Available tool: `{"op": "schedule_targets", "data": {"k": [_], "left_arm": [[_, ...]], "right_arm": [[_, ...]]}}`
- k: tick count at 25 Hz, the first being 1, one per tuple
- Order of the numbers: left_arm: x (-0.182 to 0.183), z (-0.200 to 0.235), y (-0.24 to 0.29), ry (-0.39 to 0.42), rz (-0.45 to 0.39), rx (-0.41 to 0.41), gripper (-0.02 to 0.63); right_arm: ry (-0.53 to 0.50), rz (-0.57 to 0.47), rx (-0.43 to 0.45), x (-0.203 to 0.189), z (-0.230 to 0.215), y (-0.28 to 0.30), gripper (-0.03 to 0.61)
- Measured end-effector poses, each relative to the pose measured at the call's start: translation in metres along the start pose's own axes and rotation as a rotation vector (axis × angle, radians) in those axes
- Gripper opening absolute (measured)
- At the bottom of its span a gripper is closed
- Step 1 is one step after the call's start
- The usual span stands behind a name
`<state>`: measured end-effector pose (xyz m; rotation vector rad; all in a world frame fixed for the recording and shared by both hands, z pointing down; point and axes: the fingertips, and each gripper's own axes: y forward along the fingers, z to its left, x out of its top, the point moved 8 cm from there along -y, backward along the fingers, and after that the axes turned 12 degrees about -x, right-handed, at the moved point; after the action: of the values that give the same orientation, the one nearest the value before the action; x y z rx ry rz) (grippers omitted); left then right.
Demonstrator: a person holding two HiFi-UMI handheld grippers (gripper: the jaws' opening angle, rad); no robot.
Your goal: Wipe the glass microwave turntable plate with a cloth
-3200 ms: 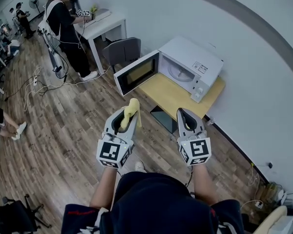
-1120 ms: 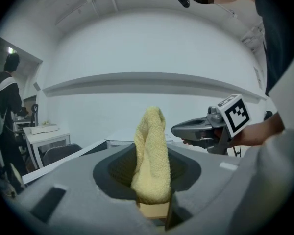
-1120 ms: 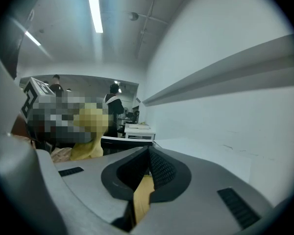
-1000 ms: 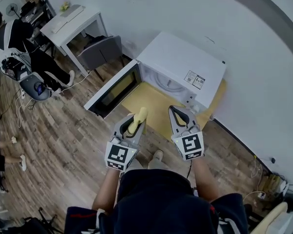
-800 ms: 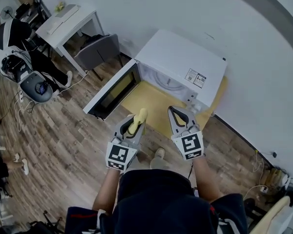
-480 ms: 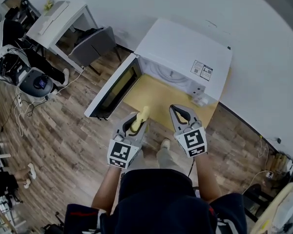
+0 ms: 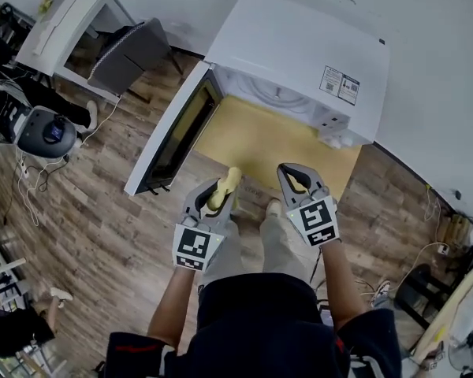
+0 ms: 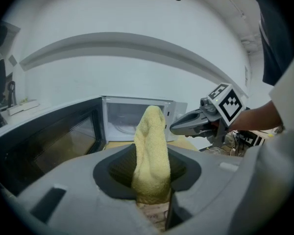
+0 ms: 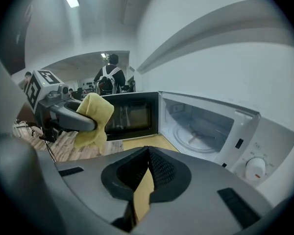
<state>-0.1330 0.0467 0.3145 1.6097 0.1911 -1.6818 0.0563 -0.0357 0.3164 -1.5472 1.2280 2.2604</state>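
Observation:
The white microwave [image 7: 299,46] stands on a low yellow table [image 7: 272,144] with its door [image 7: 169,136] swung open to the left. The glass turntable plate [image 9: 206,136] lies inside the cavity, and also shows faintly as the plate [image 8: 123,129] in the left gripper view. My left gripper [image 7: 223,191] is shut on a folded yellow cloth [image 8: 151,151] that sticks up past its tips. My right gripper [image 9: 148,152] is shut with nothing between its jaws. Both hover in front of the table edge, side by side, short of the microwave opening.
A grey chair [image 7: 126,53] and a white desk [image 7: 63,18] stand left of the microwave by the wall. Cables and gear [image 7: 39,128] lie on the wood floor at left. A person [image 9: 110,80] stands far off in the room.
Both grippers have sunk and moved closer to the table and microwave, which now fill more of the head view. The cloth stays held and the right jaws stay shut.

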Motion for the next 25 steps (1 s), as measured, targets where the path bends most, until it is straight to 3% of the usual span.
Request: {"op": "schedule_targets", "data": {"k": [6,15,25], "left_arm": [[-0.032,0.014,0.009,-0.021,0.03,0.01,0.124],[-0.069,0.028,0.029,-0.046,0.024,-0.014,0.124],[-0.102,0.04,0.044,-0.021,0.021,-0.002,0.124]], "right_arm": [[-0.093,0.061,0.013,-0.026,0.006,0.022,0.005],[-0.108,0.089,0.029,-0.053,0.011,0.045,0.005],[-0.14,0.125,0.041,-0.085,0.014,0.075,0.005]]}}
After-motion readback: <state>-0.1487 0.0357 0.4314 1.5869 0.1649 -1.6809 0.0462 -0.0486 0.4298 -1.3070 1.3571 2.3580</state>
